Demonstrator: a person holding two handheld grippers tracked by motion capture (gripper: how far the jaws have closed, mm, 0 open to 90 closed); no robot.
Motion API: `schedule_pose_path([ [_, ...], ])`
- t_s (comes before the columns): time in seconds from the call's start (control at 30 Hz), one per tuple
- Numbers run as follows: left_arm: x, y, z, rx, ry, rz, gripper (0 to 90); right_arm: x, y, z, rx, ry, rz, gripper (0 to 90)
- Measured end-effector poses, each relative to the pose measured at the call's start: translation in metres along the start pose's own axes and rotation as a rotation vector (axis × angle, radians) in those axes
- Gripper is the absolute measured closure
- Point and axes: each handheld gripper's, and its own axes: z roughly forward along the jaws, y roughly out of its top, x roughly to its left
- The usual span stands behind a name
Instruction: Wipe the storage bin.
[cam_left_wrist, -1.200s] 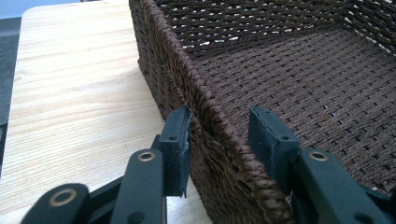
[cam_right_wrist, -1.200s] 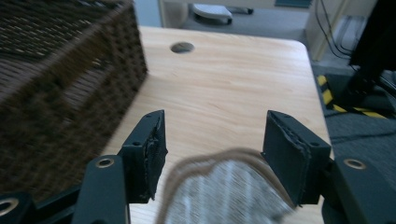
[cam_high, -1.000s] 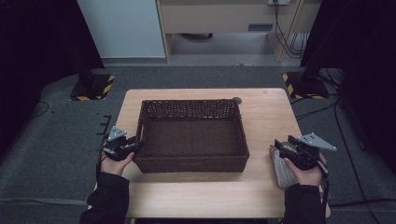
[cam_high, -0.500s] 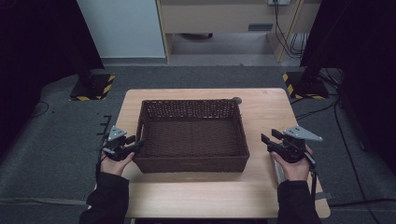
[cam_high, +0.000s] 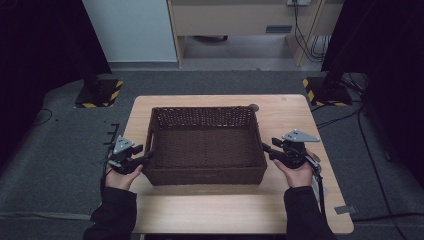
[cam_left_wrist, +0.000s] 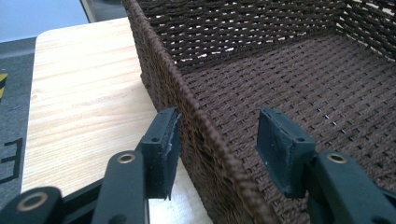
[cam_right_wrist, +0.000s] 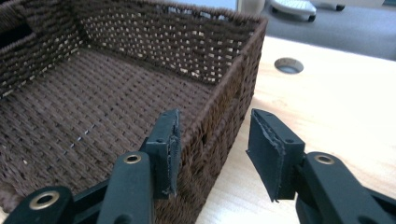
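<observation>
A dark brown woven basket (cam_high: 205, 109) stands empty in the middle of the wooden table (cam_high: 290, 115). My left gripper (cam_high: 147, 157) straddles the basket's left wall near its front corner. In the left gripper view that wall (cam_left_wrist: 159, 70) runs between the jaws of the gripper (cam_left_wrist: 217, 140). The outer pad (cam_left_wrist: 161, 149) lies close against the weave and the inner pad stands apart; these jaws have just been opening. My right gripper (cam_high: 266, 150) straddles the right wall (cam_right_wrist: 233, 79). Its jaws (cam_right_wrist: 212, 144) have just been closing, with a gap left on the outer side.
A round cable hole (cam_high: 254, 107) sits in the table behind the basket's far right corner. A pale flat thing (cam_high: 316, 186) lies partly under the right forearm. Bare wood lies in front of the basket and to its right. Stands with striped bases (cam_high: 97, 95) are on the floor.
The right hand has moved left from near the table's right edge to the basket's right wall, and its jaws have narrowed. The left hand has stayed at the left wall, its jaws wider.
</observation>
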Motion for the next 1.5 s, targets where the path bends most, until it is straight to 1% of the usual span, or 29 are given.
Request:
schedule_pose_path([
  [0.03,0.0,-0.001,-0.001,0.0,-0.003,0.002,51.6,0.0,-0.001,0.001,0.001,0.007,0.003,56.5],
  [0.1,-0.001,-0.004,-0.002,0.01,-0.014,-0.004,53.8,0.0,-0.003,0.002,-0.008,0.026,0.019,57.7],
  [0.13,-0.002,-0.005,-0.002,0.012,-0.019,-0.01,55.4,0.0,-0.003,0.003,-0.004,0.038,0.031,57.6],
  [0.17,-0.002,-0.006,-0.003,0.018,-0.023,-0.012,56.5,0.0,-0.003,0.003,-0.003,0.04,0.032,57.8],
  [0.27,-0.004,-0.009,-0.002,0.028,-0.023,-0.017,59.3,0.003,-0.005,0.007,0.011,0.043,0.019,57.9],
  [0.3,-0.005,-0.01,-0.001,0.031,-0.024,-0.019,60.3,0.004,-0.005,0.008,0.018,0.045,0.027,58.1],
  [0.37,-0.005,-0.011,0.001,0.039,-0.023,-0.027,62.6,0.005,-0.006,0.011,0.019,0.053,0.026,58.9],
  [0.5,-0.005,-0.011,0.001,0.041,-0.024,-0.042,63.9,0.008,-0.008,0.016,0.032,0.062,0.028,62.1],
  [0.57,-0.005,-0.01,0.001,0.042,-0.023,-0.047,64.3,0.009,-0.008,0.016,0.033,0.066,0.023,64.8],
  [0.7,-0.003,-0.01,0.003,0.036,-0.014,-0.056,65.9,0.012,-0.008,0.015,0.039,0.071,0.025,65.4],
  [0.83,-0.002,-0.009,0.003,0.035,0.004,-0.05,67.7,0.016,-0.01,0.013,0.039,0.066,0.027,65.7],
  [0.97,0.001,-0.008,0.004,0.033,0.006,-0.062,68.9,0.021,-0.012,0.009,0.037,0.064,0.036,65.0],
  [1.03,0.001,-0.008,0.005,0.034,0.007,-0.06,69.2,0.022,-0.011,0.009,0.042,0.064,0.023,63.7],
  [1.07,0.001,-0.008,0.005,0.034,0.009,-0.058,69.3,0.022,-0.01,0.009,0.038,0.056,0.016,61.1],
  [1.17,0.002,-0.008,0.006,0.032,0.018,-0.054,70.0,0.02,-0.007,0.01,0.017,0.039,0.013,56.7],
  [1.3,0.006,-0.006,0.009,0.035,0.026,-0.06,71.0,0.015,-0.002,0.011,0.008,0.022,0.013,55.8],
  [1.37,0.008,-0.005,0.011,0.031,0.032,-0.064,71.6,0.013,0.001,0.014,0.002,0.028,0.021,56.0],
  [1.5,0.011,-0.005,0.013,0.027,0.034,-0.073,72.4,0.013,0.007,0.023,-0.002,0.036,0.02,56.2],
])
